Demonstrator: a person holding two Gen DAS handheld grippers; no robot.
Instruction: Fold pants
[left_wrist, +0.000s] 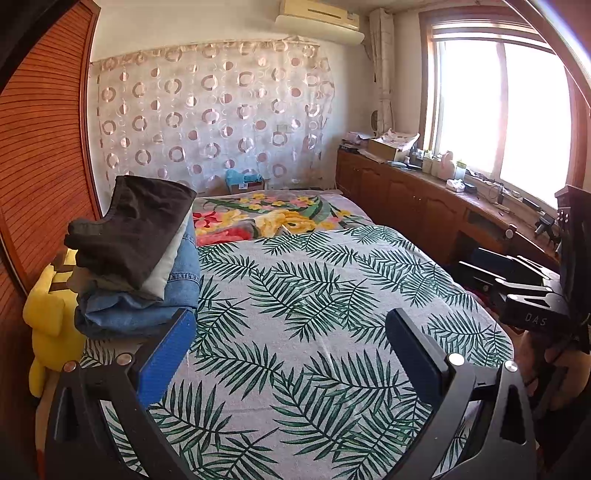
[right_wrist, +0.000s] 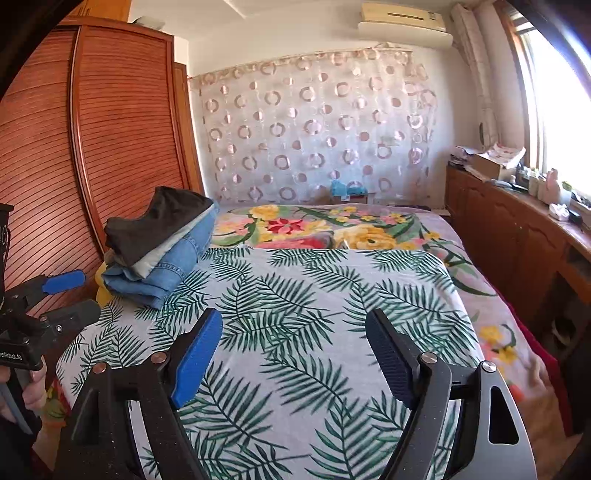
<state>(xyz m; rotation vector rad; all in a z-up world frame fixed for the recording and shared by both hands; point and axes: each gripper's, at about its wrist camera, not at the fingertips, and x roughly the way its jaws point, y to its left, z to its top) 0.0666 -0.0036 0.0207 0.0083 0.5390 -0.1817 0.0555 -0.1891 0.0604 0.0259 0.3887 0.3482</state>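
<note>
Both wrist cameras look low along the bed (left_wrist: 332, 280) toward the curtain (right_wrist: 314, 129); both share the folded clothes pile (left_wrist: 140, 251).

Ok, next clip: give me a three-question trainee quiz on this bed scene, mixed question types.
1. True or false: the left hand-held gripper is clamped on a garment.
2. Which item tops the stack of folded clothes? A) dark garment B) blue jeans C) yellow plush toy
3. Fill in: the stack sits on the leaf-print sheet on the side nearest the ____.

Key:
1. False; both it and the right hand-held gripper are open and hold nothing.
2. A; the dark garment lies above the jeans.
3. Wardrobe.
</note>
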